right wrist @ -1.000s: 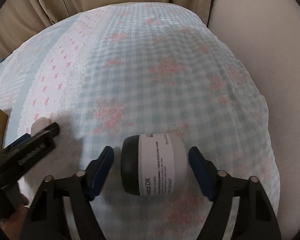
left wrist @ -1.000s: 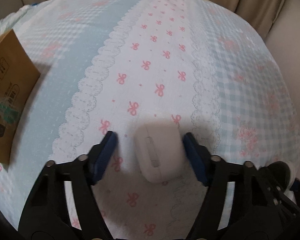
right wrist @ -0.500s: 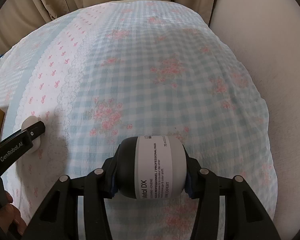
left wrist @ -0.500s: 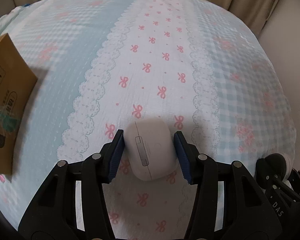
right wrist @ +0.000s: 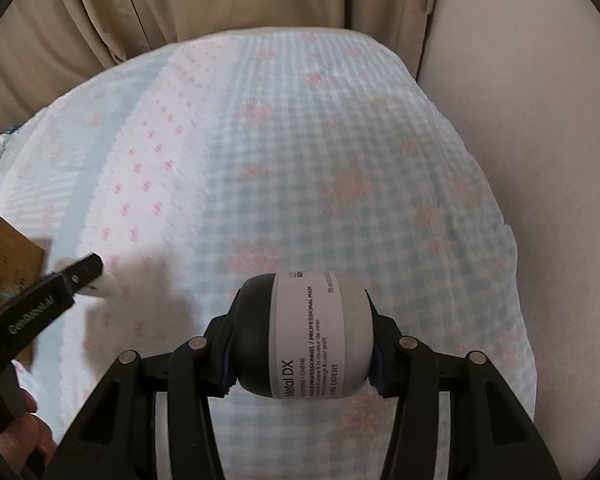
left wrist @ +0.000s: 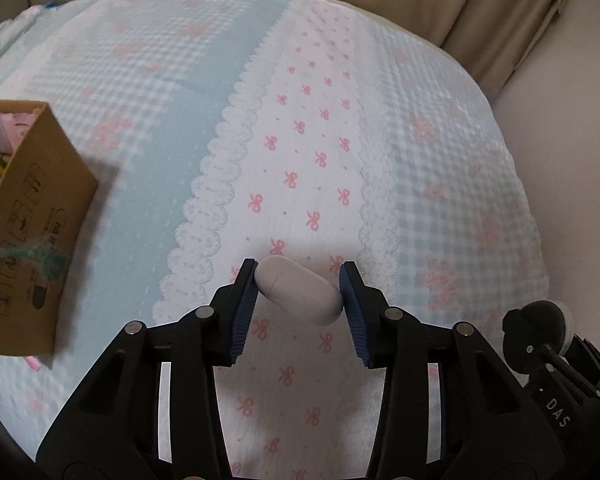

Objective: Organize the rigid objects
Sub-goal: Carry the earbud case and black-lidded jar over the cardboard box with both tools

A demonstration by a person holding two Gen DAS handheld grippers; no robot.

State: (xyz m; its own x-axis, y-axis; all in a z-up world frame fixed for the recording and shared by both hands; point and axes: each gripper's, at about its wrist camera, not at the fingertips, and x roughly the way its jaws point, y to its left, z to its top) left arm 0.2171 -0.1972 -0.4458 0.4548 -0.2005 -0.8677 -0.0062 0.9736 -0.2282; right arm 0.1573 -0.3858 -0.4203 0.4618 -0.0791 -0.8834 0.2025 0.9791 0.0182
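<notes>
A small white earbud case (left wrist: 299,295), smooth and pill-shaped with a thin lid seam, is sitting tilted between the blue pads of the left tool (left wrist: 300,294), raised above the bow-print bed cover. A round jar (right wrist: 303,336), black-capped with a pale grey "Metal DX" label, is lying sideways, clamped in the right tool (right wrist: 300,350).
</notes>
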